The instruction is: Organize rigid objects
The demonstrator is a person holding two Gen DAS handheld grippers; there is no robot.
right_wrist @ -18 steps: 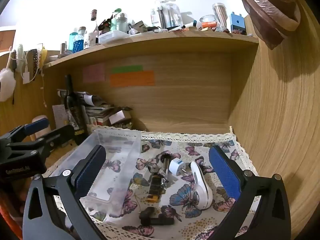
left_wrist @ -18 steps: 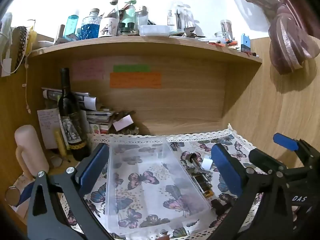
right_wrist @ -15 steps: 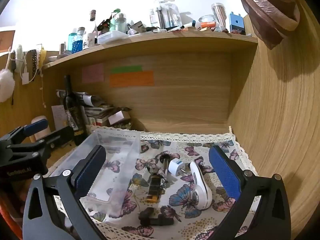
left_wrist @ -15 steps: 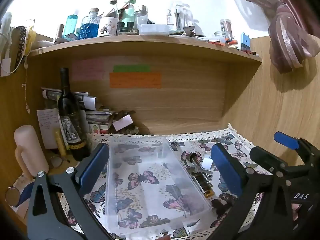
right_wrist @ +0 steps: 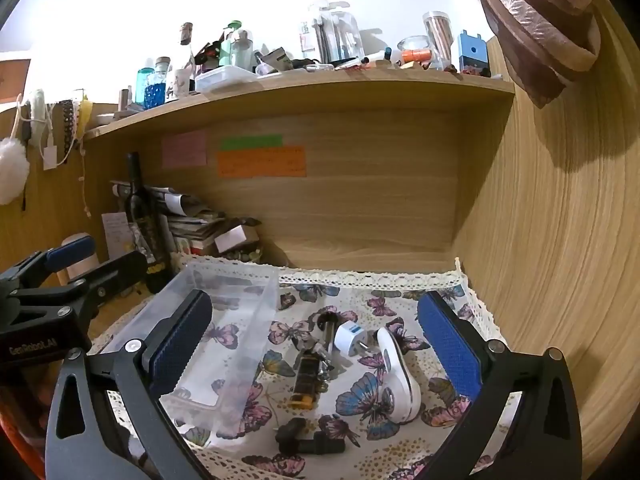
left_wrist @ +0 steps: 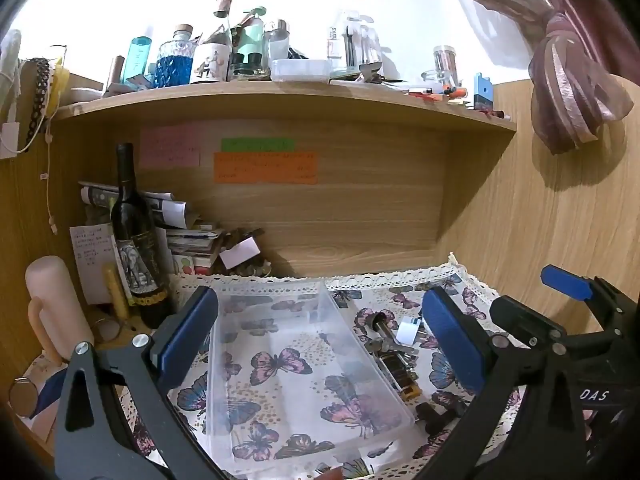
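My clear plastic box [right_wrist: 224, 344] lies empty on the butterfly cloth [right_wrist: 360, 400]. Just right of it lie a white plug adapter [right_wrist: 347, 339], a white device [right_wrist: 398, 376] and a black knob [right_wrist: 308, 438].

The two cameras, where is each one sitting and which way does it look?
Left wrist view: sits on the left gripper, looking forward and slightly down at the clear plastic box; its own blue-padded fingers show, open, with the right gripper at the right edge.
Right wrist view: sits on the right gripper, facing the white plug adapter and white handheld device; its own fingers show, open.
Both share the box, butterfly cloth and orange note.
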